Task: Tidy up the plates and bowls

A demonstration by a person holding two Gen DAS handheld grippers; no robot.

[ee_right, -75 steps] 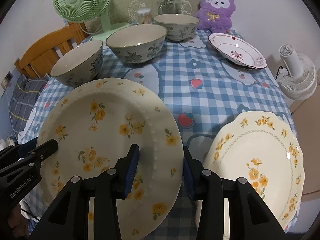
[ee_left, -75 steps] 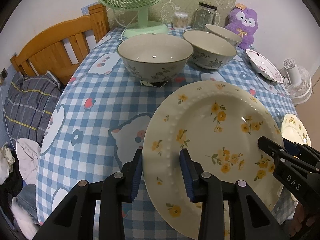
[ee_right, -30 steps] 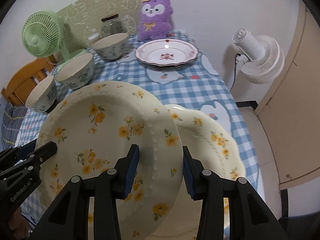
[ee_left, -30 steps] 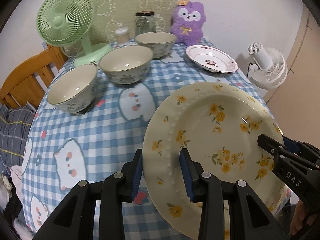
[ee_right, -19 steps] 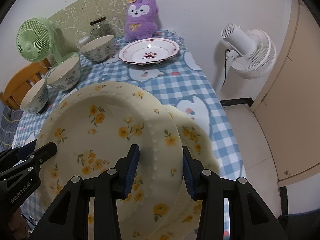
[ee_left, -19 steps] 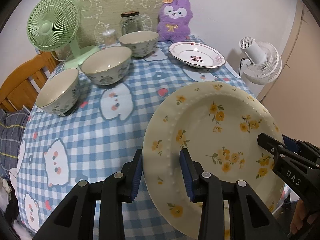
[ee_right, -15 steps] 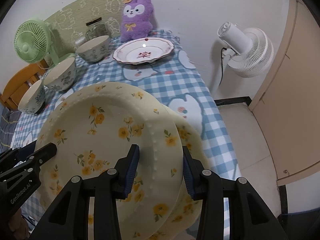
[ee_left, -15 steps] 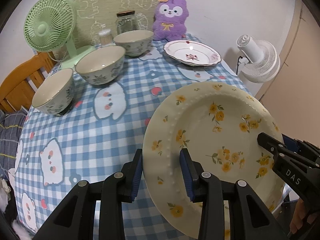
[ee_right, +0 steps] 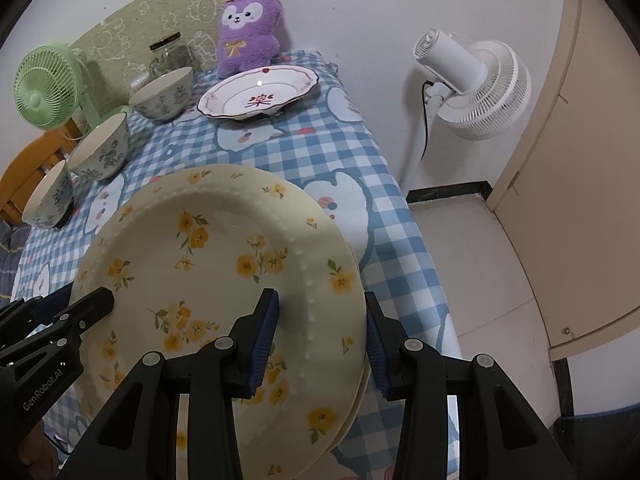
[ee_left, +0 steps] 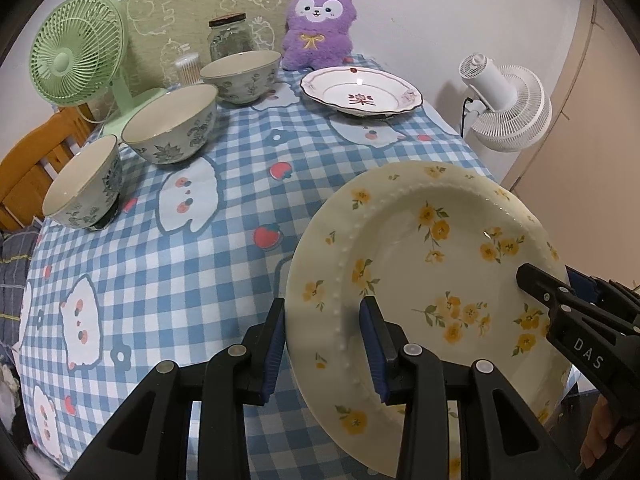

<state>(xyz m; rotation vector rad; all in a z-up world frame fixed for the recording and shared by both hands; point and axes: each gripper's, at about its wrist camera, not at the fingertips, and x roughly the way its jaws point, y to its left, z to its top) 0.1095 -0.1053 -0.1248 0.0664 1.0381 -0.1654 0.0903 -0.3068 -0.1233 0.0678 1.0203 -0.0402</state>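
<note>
A cream plate with yellow flowers (ee_left: 432, 260) hangs tilted over the table's near right corner, carried by both grippers. My left gripper (ee_left: 322, 320) is shut on its left rim, and my right gripper (ee_right: 320, 320) is shut on its right rim. Each gripper shows in the other's view: the right gripper (ee_left: 560, 300), the left gripper (ee_right: 80, 312). Directly under the held plate (ee_right: 208, 264) lies a second cream flowered plate (ee_right: 354, 404), only a sliver of rim showing. Three patterned bowls (ee_left: 82, 184) (ee_left: 172, 124) (ee_left: 240, 76) stand along the far left.
A red-patterned white plate (ee_left: 360, 94) sits at the back right on the blue checked tablecloth (ee_left: 180, 272). Behind stand a green fan (ee_left: 76, 64), a glass jar (ee_left: 232, 38) and a purple plush (ee_left: 320, 28). A white floor fan (ee_right: 480, 88) is right of the table; a wooden chair (ee_left: 24, 160) is left.
Both grippers have carried the flowered plate to the right and slightly down. It now covers nearly all of the second flowered plate, which showed beside it before.
</note>
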